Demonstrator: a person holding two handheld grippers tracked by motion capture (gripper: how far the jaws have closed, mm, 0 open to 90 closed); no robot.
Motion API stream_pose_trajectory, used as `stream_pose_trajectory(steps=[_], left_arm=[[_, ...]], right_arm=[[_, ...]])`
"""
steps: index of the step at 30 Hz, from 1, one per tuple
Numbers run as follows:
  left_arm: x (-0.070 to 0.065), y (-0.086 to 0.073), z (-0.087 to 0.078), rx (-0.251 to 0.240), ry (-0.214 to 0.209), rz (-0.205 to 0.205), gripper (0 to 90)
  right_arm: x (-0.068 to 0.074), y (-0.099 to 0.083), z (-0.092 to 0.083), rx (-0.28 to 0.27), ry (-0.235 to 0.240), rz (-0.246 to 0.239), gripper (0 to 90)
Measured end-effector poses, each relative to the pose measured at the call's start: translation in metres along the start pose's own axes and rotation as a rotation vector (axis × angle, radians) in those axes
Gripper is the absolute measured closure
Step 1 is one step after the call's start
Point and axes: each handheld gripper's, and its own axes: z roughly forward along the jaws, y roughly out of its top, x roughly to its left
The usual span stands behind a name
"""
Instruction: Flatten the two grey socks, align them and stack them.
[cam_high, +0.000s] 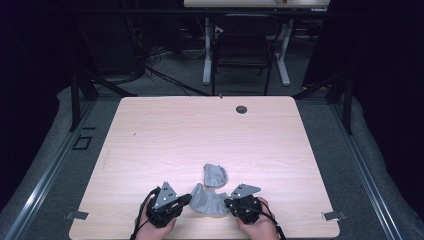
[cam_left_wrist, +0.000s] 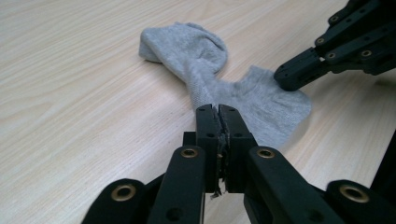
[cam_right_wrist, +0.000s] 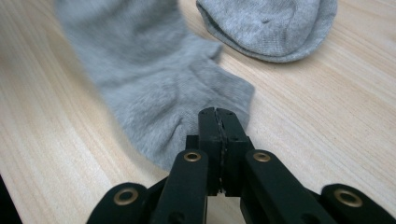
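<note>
A grey sock (cam_high: 209, 201) lies near the table's front edge, between my two grippers. My left gripper (cam_high: 188, 199) is shut on its left edge, and the cloth puckers toward the closed tips (cam_left_wrist: 217, 110). My right gripper (cam_high: 228, 202) is shut on the opposite edge (cam_right_wrist: 217, 113); it also reaches in from the upper right in the left gripper view (cam_left_wrist: 287, 77). A second grey sock part (cam_high: 215, 174) lies just beyond. It looks joined to the near part by a twist (cam_left_wrist: 198, 79), but I cannot tell whether this is one sock or two.
The light wooden table (cam_high: 200, 130) has a small dark round hole (cam_high: 241, 109) near its far edge. A black chair (cam_high: 245, 50) and white desk legs stand on the floor behind. Metal brackets sit at the front corners (cam_high: 334, 216).
</note>
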Motion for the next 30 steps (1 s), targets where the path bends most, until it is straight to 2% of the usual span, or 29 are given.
stream_pose_trajectory(steps=[2,4,5,6,7,10,12,15,19,24,30], left_arm=[[0.001,0.000,-0.001,-0.022,0.012,-0.015,82.9],[0.005,0.002,-0.004,-0.034,0.027,-0.011,81.8],[0.006,0.002,-0.003,-0.032,0.021,-0.023,81.2],[0.008,0.002,-0.002,-0.028,0.017,-0.017,81.2],[0.008,0.001,-0.001,-0.022,0.016,-0.022,80.9],[0.010,-0.003,0.009,0.010,0.011,-0.001,80.7],[0.011,-0.006,0.015,0.029,0.013,-0.008,80.9],[0.013,-0.009,0.022,0.059,0.010,0.001,80.8],[0.015,-0.014,0.031,0.084,-0.017,0.016,80.3],[0.015,-0.018,0.036,0.108,-0.018,0.023,80.0],[0.014,-0.019,0.034,0.118,-0.019,0.014,80.0]], right_arm=[[0.001,0.000,-0.001,0.006,-0.007,-0.011,89.4],[0.002,0.001,-0.001,0.013,-0.011,-0.017,88.4],[0.003,0.001,-0.001,0.011,-0.012,-0.016,87.6],[0.002,0.001,-0.001,0.007,-0.009,-0.013,86.6],[0.002,0.002,-0.002,-0.003,-0.013,-0.013,86.0],[0.000,0.006,-0.004,-0.046,-0.025,-0.012,85.0],[-0.001,0.008,-0.003,-0.085,-0.004,-0.014,83.5],[-0.001,0.010,0.003,-0.106,0.012,-0.050,80.0],[-0.003,0.008,0.010,-0.062,0.022,-0.069,80.5],[-0.006,0.006,0.011,-0.049,0.028,-0.042,82.0],[-0.006,0.004,0.007,-0.027,0.022,-0.038,85.0]])
